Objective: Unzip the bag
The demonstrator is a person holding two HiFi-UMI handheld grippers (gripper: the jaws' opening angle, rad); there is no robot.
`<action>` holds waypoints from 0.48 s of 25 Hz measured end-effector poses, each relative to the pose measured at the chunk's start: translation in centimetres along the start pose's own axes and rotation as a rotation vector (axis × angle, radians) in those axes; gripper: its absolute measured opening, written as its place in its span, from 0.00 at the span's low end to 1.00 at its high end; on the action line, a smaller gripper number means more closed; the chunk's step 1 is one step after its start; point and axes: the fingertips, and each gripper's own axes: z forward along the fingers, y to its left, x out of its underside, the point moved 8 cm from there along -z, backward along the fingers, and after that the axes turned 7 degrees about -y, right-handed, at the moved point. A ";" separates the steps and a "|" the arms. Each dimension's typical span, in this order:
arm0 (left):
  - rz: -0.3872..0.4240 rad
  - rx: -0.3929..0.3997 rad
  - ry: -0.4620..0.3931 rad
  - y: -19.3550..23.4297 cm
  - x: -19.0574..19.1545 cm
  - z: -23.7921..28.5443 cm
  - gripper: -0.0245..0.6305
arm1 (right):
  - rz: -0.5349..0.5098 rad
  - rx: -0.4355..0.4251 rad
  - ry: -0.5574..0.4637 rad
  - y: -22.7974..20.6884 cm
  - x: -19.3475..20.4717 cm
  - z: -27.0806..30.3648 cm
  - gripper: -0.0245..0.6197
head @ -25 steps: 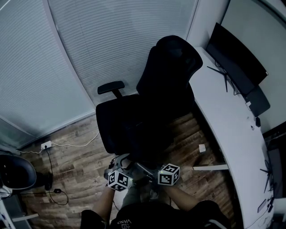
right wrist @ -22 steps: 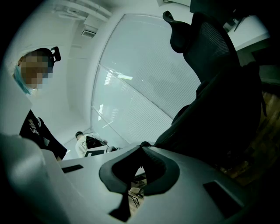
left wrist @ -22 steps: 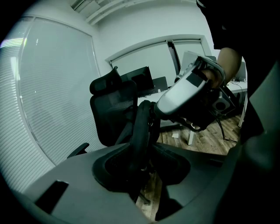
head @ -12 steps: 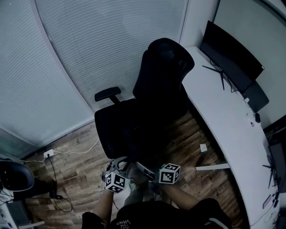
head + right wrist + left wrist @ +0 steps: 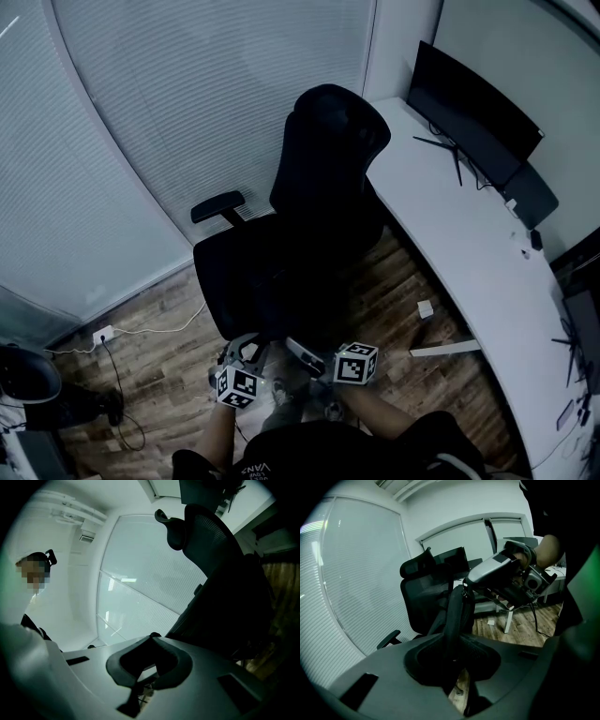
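The left gripper (image 5: 246, 351) is held low before the office chair (image 5: 309, 225), its jaws clamped on a black strap of the bag (image 5: 457, 616), which hangs between the two grippers. The strap's top is met by the right gripper (image 5: 300, 352), its jaws drawn narrow on a thin dark piece there. The desk (image 5: 469, 253) is seen at the right.

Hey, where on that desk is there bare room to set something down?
The white desk is bare in its middle, between the office chair and the small items at its far edge. Near the monitor, stand legs crowd it.
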 end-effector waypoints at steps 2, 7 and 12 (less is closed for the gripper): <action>-0.004 -0.002 0.006 0.1 -0.1 0.0 0.19 | 0.003 0.005 -0.012 -0.1 -0.3 -0.1 0.11; -0.017 -0.004 0.019 -0.1 -0.3 0.0 0.18 | 0.018 0.030 -0.046 -0.5 -1.3 -0.9 0.11; -0.037 -0.009 0.028 -0.3 0.0 0.0 0.18 | -0.004 0.063 -0.090 -1.4 -2.8 -1.9 0.11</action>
